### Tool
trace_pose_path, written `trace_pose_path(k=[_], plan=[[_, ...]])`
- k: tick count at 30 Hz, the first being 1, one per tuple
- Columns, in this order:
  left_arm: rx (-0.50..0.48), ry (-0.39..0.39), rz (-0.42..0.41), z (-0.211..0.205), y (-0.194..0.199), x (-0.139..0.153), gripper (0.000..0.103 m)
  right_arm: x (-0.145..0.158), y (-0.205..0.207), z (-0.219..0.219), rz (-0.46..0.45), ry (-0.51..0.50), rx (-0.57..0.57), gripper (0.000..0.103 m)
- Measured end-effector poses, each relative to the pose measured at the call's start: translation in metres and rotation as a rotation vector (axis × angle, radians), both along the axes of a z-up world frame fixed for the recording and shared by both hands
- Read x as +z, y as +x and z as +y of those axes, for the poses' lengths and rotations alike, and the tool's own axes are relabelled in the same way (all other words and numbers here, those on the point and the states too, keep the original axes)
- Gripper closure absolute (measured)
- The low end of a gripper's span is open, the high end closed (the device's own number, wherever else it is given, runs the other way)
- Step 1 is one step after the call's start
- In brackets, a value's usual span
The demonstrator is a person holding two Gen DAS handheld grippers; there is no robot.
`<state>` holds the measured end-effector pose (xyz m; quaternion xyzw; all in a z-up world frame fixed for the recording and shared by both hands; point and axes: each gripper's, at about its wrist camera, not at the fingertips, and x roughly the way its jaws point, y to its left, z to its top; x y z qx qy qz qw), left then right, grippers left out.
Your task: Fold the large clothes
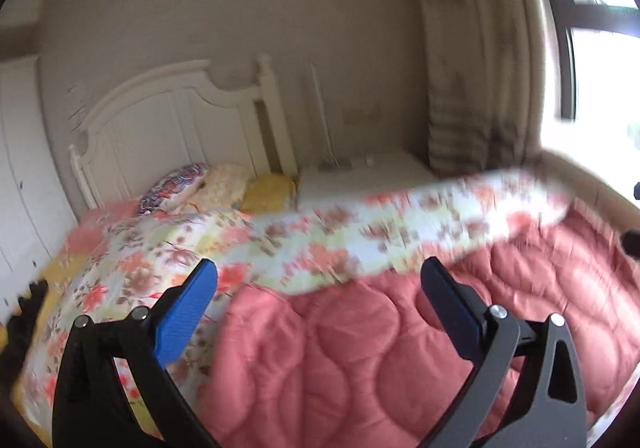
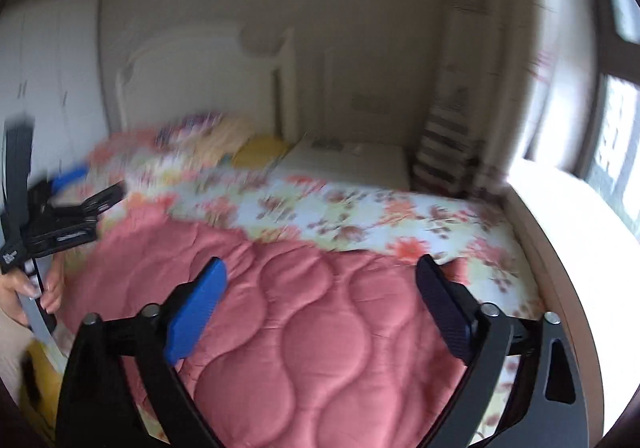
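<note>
Both pairs of fingers are spread wide and hold nothing: the left gripper (image 1: 318, 312) hangs above the near part of the quilt (image 1: 360, 348), and the right gripper (image 2: 320, 312) hangs above the same pink side (image 2: 304, 328) from a spot nearer the window (image 2: 616, 136). The quilt lies on the bed (image 1: 52, 280), pink quilted face up toward the foot, with a band of its floral face (image 1: 320, 232) turned over across it toward the headboard (image 1: 176, 128). In the left view that band looks lifted and smeared by blur toward the window, so its exact lie cannot be told. From the right view the left gripper (image 2: 86, 188) shows beyond the quilt's far edge, gripped by a hand (image 2: 24, 296). My judgement is that one fold sits across the quilt and neither gripper has taken a new hold, so the task is between folds. The next move likely calls for each gripper to drop onto an edge or corner of the quilt, close on the thick padding, and carry it over evenly; a bulky layer may slip from a shallow pinch. Pillows (image 1: 224, 184) lie against the headboard, a white bedside table (image 1: 360, 180) stands beside it, a curtain (image 1: 472, 80) hangs past that, and a white wardrobe (image 1: 24, 176) stands on the headboard's other side.
</note>
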<state>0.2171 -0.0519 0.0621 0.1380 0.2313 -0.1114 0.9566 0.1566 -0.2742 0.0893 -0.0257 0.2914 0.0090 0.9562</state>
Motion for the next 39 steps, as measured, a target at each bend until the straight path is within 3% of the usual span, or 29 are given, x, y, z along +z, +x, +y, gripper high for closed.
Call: trace_pose_path(k=[2, 4, 5, 6, 7, 11, 25, 28, 32, 34, 36, 37, 39], plan=[[0.014, 0.029, 0.061, -0.013, 0.011, -0.026, 0.002, -0.025, 0.022, 0.015, 0.070, -0.027, 0.009, 0.011], [0.035, 0.088, 0.126, -0.022, 0.029, -0.065, 0.002, -0.070, 0.050, 0.018, 0.179, -0.061, -0.009, 0.011], [0.016, 0.097, 0.205, -0.021, 0.043, -0.092, 0.002, -0.099, 0.064, 0.016, 0.249, -0.076, -0.009, 0.009], [0.007, 0.045, 0.255, -0.014, 0.052, -0.102, 0.002, -0.118, 0.066, 0.013, 0.252, -0.037, 0.013, 0.004], [0.010, -0.003, 0.280, -0.008, 0.058, -0.101, 0.002, -0.125, 0.065, 0.000, 0.200, 0.068, 0.029, 0.004], [0.004, -0.006, 0.302, -0.005, 0.063, -0.104, 0.002, -0.125, 0.072, 0.000, 0.239, 0.069, 0.019, 0.004], [0.018, 0.007, 0.307, -0.006, 0.062, -0.100, 0.002, -0.126, 0.073, -0.003, 0.236, 0.074, 0.016, 0.005], [0.024, 0.005, 0.222, -0.004, 0.042, -0.074, 0.002, -0.114, 0.066, -0.002, 0.255, 0.058, -0.019, 0.005], [-0.020, -0.009, 0.136, -0.011, 0.006, -0.049, 0.002, -0.087, 0.034, 0.010, 0.186, 0.071, -0.013, 0.005], [-0.030, 0.006, 0.148, -0.018, 0.000, -0.059, 0.002, -0.083, 0.018, 0.024, 0.172, 0.057, 0.023, 0.005], [-0.009, 0.079, 0.198, -0.029, 0.006, -0.085, 0.002, -0.095, 0.014, 0.039, 0.209, -0.020, 0.039, 0.005], [-0.006, 0.090, 0.191, -0.031, 0.008, -0.098, 0.002, -0.108, 0.015, 0.046, 0.233, -0.070, 0.035, 0.005], [0.005, 0.092, 0.163, -0.032, 0.005, -0.102, 0.002, -0.124, 0.015, 0.048, 0.213, -0.075, 0.033, 0.004]])
